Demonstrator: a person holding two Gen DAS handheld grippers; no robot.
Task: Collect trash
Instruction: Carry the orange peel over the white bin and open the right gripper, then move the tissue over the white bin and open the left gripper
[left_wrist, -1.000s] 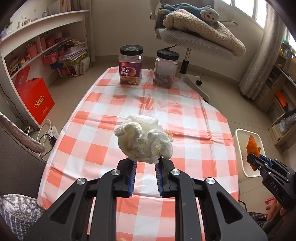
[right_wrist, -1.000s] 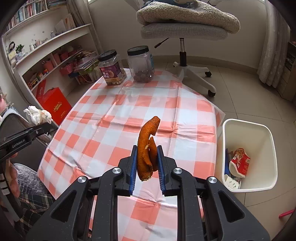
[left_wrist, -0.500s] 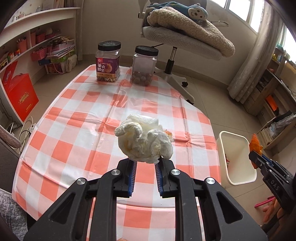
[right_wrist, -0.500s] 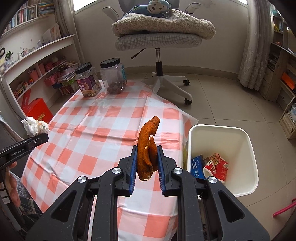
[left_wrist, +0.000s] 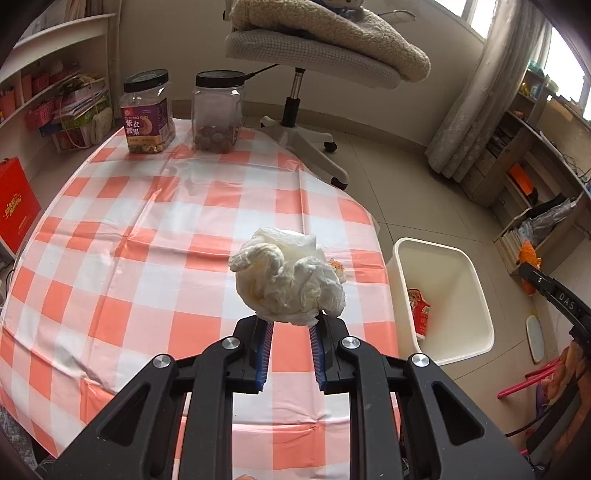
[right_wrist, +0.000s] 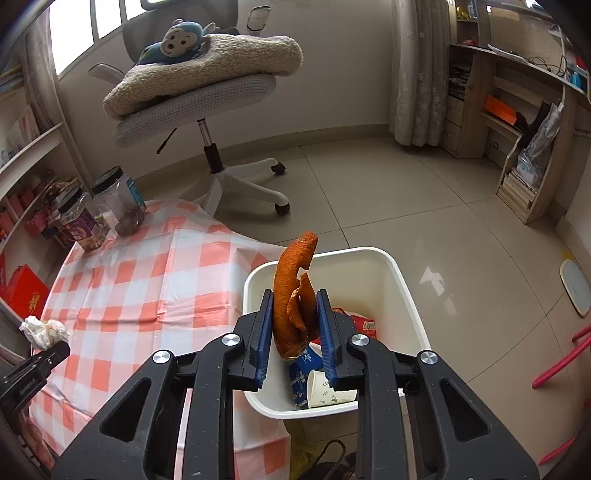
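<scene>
Pinching an orange peel (right_wrist: 293, 291) in my right gripper (right_wrist: 294, 321) over the bin (right_wrist: 402, 284) and a tissue wad (left_wrist: 288, 280) in my left gripper (left_wrist: 290, 347) above the surface (left_wrist: 147, 236), I judge only both drops remain.

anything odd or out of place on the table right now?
Small orange-white scrap lies on the checked tablecloth near the bin-side edge, partly hidden behind the crumpled tissue in the left gripper; likely leftover trash. The cloth is creased, nothing spilled.

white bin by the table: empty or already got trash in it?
Not empty. The white bin holds a paper cup, a blue wrapper and a red packet.
</scene>
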